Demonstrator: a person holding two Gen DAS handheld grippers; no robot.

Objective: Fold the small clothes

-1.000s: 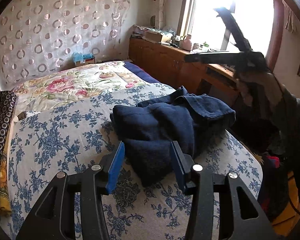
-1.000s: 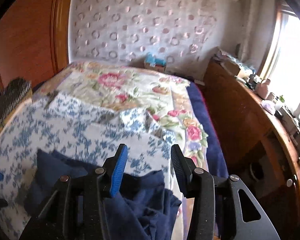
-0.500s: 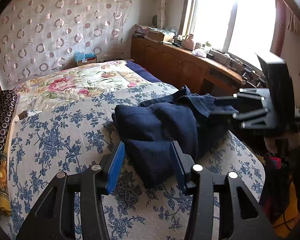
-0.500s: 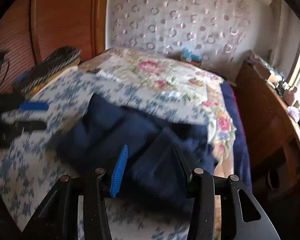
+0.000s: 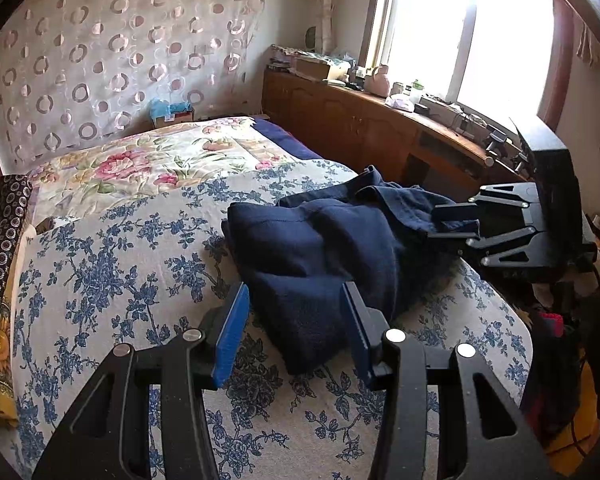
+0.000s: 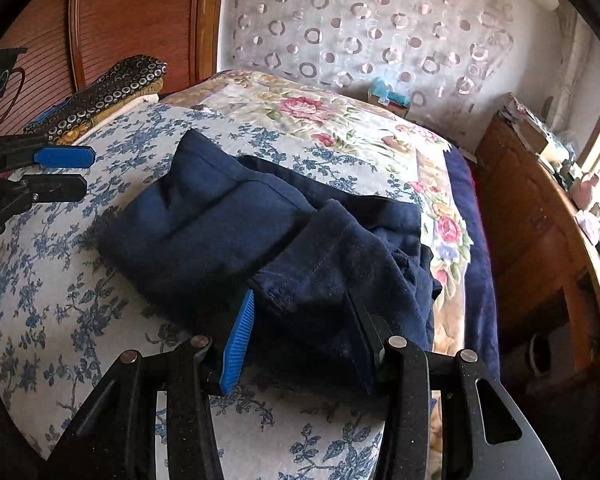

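Note:
A crumpled navy garment (image 5: 312, 240) (image 6: 220, 224) lies on the blue-flowered bedspread (image 5: 100, 280). My left gripper (image 5: 296, 320) is open and hovers over the garment's near corner, with cloth below the gap and nothing pinched; it also shows at the left edge of the right wrist view (image 6: 72, 172). My right gripper (image 6: 300, 340) is open at the garment's other side. A stitched hem fold lies in the gap between its blue-padded fingers (image 6: 240, 340). From the left wrist view, the right gripper (image 5: 456, 224) points at the cloth's right edge.
A dark ring-patterned cloth (image 5: 0, 240) (image 6: 112, 84) lies along the bed's left side. A floral quilt (image 5: 140, 160) covers the far half of the bed. A wooden sideboard (image 5: 360, 128) with clutter runs under the window on the right. The bed edge drops off at the right.
The right gripper came down from in front of the window to the garment's right edge and rolled; its view now has the hem between the fingers. The left gripper kept still.

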